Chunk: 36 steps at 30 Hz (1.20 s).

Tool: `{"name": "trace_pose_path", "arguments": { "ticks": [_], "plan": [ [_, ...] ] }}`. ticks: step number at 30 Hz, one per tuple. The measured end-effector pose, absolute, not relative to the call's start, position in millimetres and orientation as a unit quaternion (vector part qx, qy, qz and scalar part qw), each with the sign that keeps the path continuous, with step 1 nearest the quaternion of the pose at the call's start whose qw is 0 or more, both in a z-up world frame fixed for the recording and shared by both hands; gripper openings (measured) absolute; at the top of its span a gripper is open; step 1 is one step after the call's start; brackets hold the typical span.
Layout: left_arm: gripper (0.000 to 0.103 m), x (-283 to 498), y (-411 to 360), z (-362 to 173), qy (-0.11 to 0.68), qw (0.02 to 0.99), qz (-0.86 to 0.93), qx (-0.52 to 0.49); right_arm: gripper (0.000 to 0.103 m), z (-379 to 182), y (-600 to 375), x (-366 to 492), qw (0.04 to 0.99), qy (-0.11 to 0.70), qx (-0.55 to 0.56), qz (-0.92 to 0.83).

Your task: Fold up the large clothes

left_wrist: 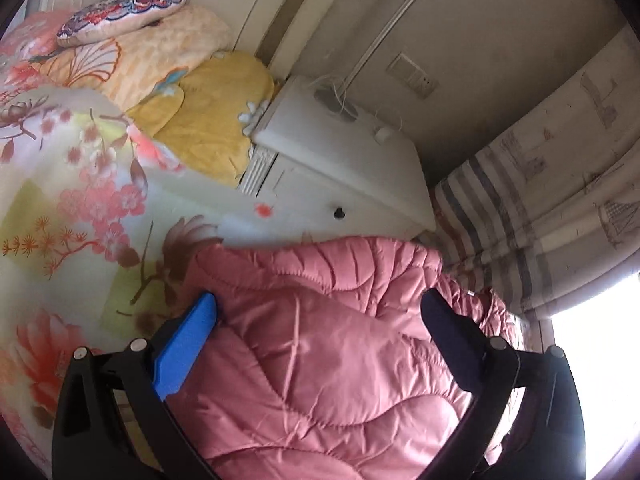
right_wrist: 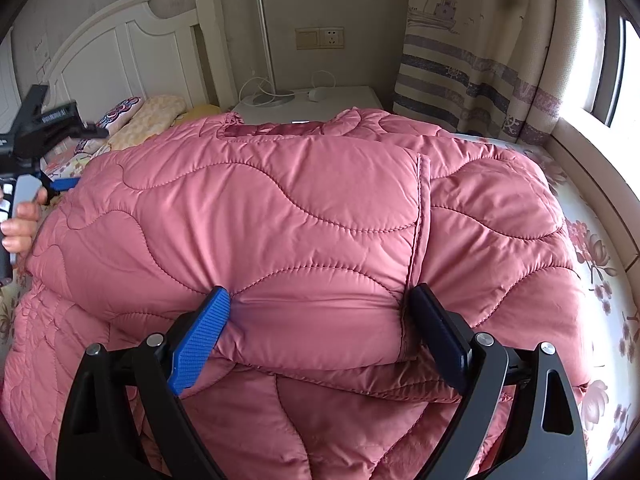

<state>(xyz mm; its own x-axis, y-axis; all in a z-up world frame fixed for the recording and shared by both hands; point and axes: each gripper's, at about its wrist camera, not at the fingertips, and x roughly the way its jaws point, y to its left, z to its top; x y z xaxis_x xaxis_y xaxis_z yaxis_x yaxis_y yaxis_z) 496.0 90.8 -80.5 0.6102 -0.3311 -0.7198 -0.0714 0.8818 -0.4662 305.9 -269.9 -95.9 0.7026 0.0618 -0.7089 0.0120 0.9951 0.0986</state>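
Note:
A large pink quilted jacket [right_wrist: 304, 216] lies on the flowered bed, partly folded, with a thick fold running across it. My right gripper [right_wrist: 320, 304] is open, its jaws wide apart on either side of the bulging fold, the fingertips pressing into the fabric. My left gripper [left_wrist: 320, 308] is open too, with the jacket's edge [left_wrist: 320, 344] between its wide-spread fingers. In the right wrist view the left gripper [right_wrist: 60, 184] shows at the jacket's far left side, held by a hand.
The flowered bed sheet [left_wrist: 72, 208] spreads to the left, with pillows [left_wrist: 120, 12] and folded blankets [left_wrist: 216, 116] at the headboard [right_wrist: 132, 52]. A white nightstand [right_wrist: 340, 100] with a lamp stands behind the jacket. A striped curtain [right_wrist: 480, 64] and window ledge lie to the right.

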Motion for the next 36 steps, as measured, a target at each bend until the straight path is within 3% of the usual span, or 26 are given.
{"name": "trace_pose_path", "arguments": {
  "ticks": [7, 13, 19, 28, 36],
  "plan": [
    [0.101, 490, 57, -92, 0.439, 0.893, -0.022, -0.095, 0.088, -96, -270, 306, 0.921, 0.386, 0.049, 0.016],
    [0.101, 398, 36, -53, 0.336, 0.937, -0.059, -0.071, 0.088, -96, -271, 307, 0.921, 0.385, 0.049, 0.016],
    [0.101, 377, 9, -96, 0.397, 0.917, -0.025, 0.018, 0.088, -96, -271, 307, 0.921, 0.385, 0.049, 0.016],
    [0.101, 317, 0, -84, 0.338, 0.939, 0.002, 0.058, 0.091, -96, -270, 305, 0.921, 0.386, 0.047, 0.012],
    [0.101, 293, -3, -115, 0.384, 0.918, 0.005, 0.096, 0.091, -90, -278, 303, 0.918, 0.39, 0.071, 0.014]
  ]
}}
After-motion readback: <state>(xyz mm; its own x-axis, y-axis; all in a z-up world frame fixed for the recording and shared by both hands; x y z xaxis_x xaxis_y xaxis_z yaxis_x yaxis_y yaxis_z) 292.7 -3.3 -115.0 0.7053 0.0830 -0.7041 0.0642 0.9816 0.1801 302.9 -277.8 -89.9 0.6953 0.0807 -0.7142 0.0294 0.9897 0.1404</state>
